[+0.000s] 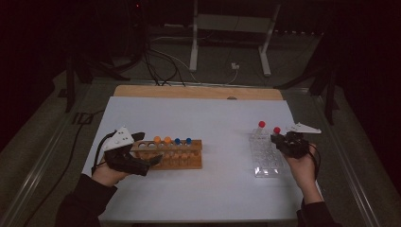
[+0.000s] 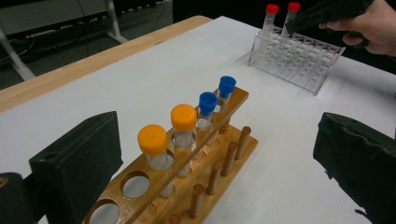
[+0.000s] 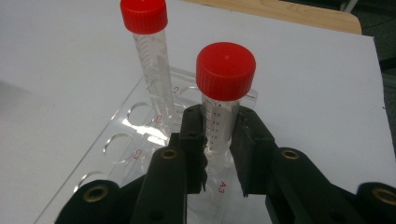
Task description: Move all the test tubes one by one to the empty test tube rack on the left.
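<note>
My right gripper (image 3: 219, 126) is shut on a clear tube with a red cap (image 3: 225, 70), which stands upright in the clear plastic rack (image 3: 121, 140). A second red-capped tube (image 3: 144, 16) stands in the same rack just behind it. In the high view this gripper (image 1: 279, 138) sits at the rack's (image 1: 267, 163) far right corner. My left gripper (image 1: 147, 150) is open, its jaws wide on either side of the left end of a wooden rack (image 2: 154, 186). That rack holds two orange-capped tubes (image 2: 152, 139) and two blue-capped tubes (image 2: 208, 102).
The white table top (image 1: 222, 189) has bare room between the two racks and in front of them. A wooden strip (image 1: 198, 92) runs along its far edge. The wooden rack's two nearest holes (image 2: 136, 185) hold nothing. Cables and a stand's legs (image 1: 265, 61) lie on the floor beyond.
</note>
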A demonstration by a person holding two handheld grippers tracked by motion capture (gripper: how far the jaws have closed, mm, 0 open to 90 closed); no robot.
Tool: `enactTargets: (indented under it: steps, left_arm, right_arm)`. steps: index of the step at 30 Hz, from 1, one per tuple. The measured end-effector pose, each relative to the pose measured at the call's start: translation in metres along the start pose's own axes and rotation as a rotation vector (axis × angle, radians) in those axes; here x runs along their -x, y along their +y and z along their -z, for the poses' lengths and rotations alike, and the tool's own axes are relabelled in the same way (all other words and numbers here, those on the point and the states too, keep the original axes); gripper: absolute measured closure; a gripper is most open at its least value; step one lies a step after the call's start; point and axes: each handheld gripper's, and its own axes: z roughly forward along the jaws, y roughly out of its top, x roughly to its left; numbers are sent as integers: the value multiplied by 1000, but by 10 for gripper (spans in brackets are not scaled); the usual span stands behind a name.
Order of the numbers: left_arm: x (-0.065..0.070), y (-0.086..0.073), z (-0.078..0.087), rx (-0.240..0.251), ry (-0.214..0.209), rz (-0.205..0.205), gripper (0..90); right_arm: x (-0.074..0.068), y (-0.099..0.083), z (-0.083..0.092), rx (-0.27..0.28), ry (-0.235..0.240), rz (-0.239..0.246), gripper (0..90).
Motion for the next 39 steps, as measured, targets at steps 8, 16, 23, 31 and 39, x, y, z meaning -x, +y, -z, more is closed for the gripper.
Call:
enactTargets:
  steps: [8, 16, 23, 31, 39]
  left_arm:
    - [0, 0, 0, -2, 3, 0, 18]
    - [1, 2, 1, -2, -6, -5, 18]
    - [2, 2, -1, -11, -10, -7, 18]
    - [8, 5, -3, -23, -40, -27, 18]
    - [16, 11, -7, -21, -67, -48, 18]
  right_arm:
    - [-3, 9, 18, 68, -15, 11, 749]
    - [-7, 19, 40, 144, -37, 37, 750]
    - [-20, 25, 54, 181, 15, 51, 750]
    - [-47, 27, 55, 168, 92, 102, 749]
    - [-70, 25, 50, 139, 159, 144, 749]
